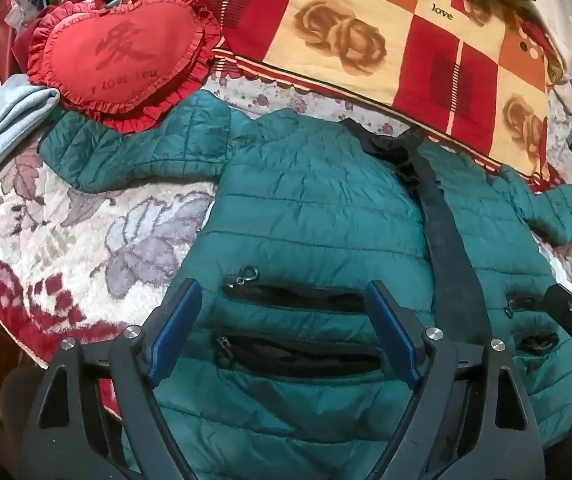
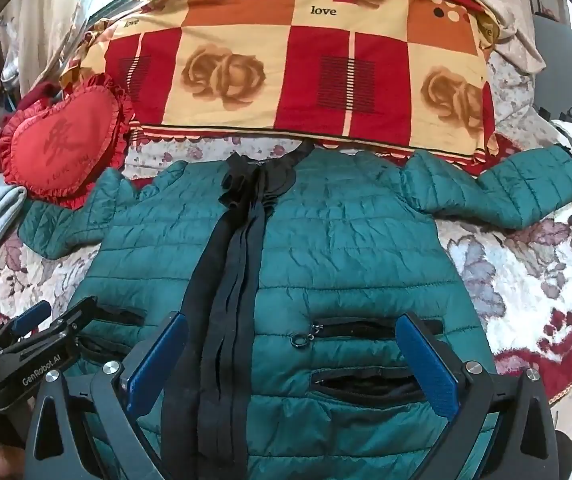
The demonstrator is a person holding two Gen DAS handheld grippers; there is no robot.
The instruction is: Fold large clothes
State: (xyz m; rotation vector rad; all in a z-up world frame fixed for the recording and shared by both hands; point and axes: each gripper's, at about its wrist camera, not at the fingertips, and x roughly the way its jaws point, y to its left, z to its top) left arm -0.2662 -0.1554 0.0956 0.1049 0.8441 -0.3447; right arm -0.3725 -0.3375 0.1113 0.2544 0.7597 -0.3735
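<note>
A teal quilted jacket (image 1: 309, 200) lies front up and spread flat on a floral blanket, its black zip placket (image 1: 441, 216) running down the middle. Both sleeves stretch sideways, one (image 1: 126, 152) at the left, one (image 2: 505, 188) at the right. My left gripper (image 1: 282, 292) hovers open over the jacket's left half, above two zip pockets (image 1: 297, 296). My right gripper (image 2: 291, 326) stands open over the jacket (image 2: 345, 248) near the placket (image 2: 238, 280) and the right pockets (image 2: 361, 328). Nothing sits between either pair of fingers. Each gripper shows at the edge of the other's view.
A red heart-shaped cushion (image 1: 122, 56) rests on the end of the left sleeve. A red, orange and cream patterned quilt (image 2: 305, 68) lies folded just behind the collar. Grey cloth (image 1: 6, 120) is heaped at the far left. The floral blanket (image 1: 86, 232) shows on both sides.
</note>
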